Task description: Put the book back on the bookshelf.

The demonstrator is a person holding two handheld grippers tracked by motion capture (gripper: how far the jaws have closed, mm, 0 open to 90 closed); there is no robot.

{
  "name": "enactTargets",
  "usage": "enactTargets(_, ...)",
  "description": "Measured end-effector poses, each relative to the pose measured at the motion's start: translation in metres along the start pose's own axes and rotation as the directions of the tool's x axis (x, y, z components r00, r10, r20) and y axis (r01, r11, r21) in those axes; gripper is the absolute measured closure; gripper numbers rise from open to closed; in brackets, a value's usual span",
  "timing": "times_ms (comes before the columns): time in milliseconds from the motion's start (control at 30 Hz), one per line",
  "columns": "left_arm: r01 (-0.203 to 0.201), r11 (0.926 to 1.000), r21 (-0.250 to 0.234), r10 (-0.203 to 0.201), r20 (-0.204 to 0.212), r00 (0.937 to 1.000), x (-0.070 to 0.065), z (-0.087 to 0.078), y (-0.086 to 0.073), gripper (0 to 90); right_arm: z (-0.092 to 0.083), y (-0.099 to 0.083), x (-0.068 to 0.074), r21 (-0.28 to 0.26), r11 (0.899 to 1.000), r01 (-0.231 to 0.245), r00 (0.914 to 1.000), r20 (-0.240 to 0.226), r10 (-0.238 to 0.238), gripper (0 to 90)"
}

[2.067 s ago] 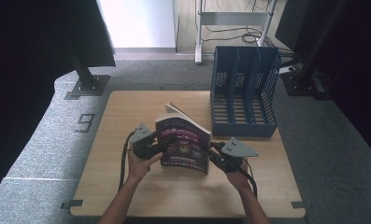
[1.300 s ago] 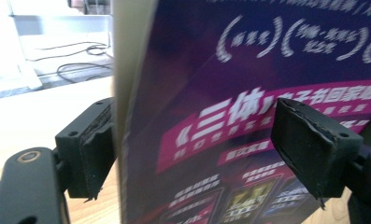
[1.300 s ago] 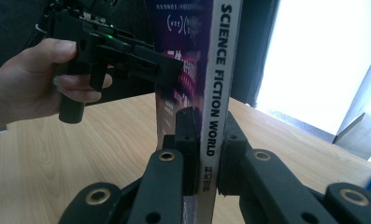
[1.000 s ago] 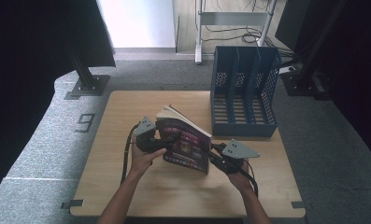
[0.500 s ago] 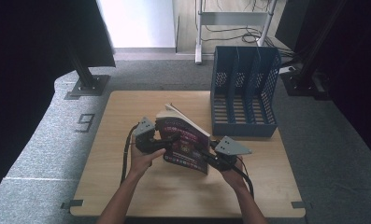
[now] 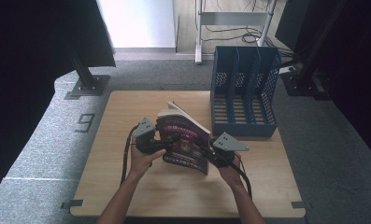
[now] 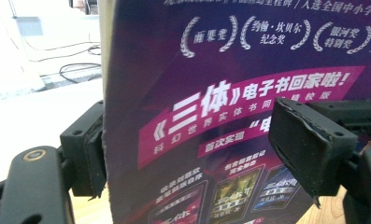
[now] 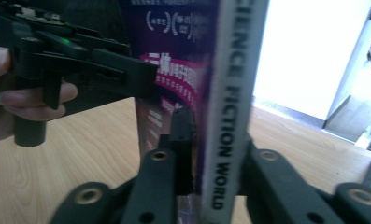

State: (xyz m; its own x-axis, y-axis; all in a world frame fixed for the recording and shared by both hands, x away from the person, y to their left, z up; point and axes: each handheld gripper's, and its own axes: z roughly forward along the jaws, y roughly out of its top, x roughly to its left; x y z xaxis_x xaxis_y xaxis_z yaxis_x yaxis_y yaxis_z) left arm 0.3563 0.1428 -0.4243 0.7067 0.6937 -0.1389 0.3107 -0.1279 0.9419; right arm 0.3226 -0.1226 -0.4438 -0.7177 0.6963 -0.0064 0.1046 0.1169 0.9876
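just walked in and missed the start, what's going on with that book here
A person stands a purple paperback book upright on the wooden table, using tongs in each hand. The right tongs are clamped across its spine, jaws on either side. The left tongs straddle its other edge, one jaw on the back cover and one behind. A blue file rack stands just beyond, its slots empty.
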Motion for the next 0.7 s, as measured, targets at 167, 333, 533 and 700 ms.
enactTargets(167,-0.002,1.0000,-0.004,0.002,0.002,1.0000,0.000,-0.003,0.000,19.8,-0.004,0.001,0.000,0.004,1.000,0.015,0.9999,0.002,-0.015,80.7)
enactTargets(333,0.005,0.9998,-0.017,-0.005,-0.009,0.9999,0.002,-0.007,0.002,19.4,-0.012,0.002,-0.001,0.009,0.998,0.060,0.9977,-0.032,-0.060,80.7)
enactTargets(533,0.014,0.9998,-0.014,-0.014,0.006,0.9999,0.003,-0.004,0.002,19.4,-0.017,0.001,-0.003,0.006,0.997,0.072,0.9959,-0.054,-0.072,79.8)
enactTargets(700,-0.009,0.9999,-0.005,0.009,0.014,0.9999,-0.004,0.002,0.003,19.5,-0.019,0.004,-0.001,-0.026,0.996,0.085,0.9938,-0.071,-0.086,74.1)
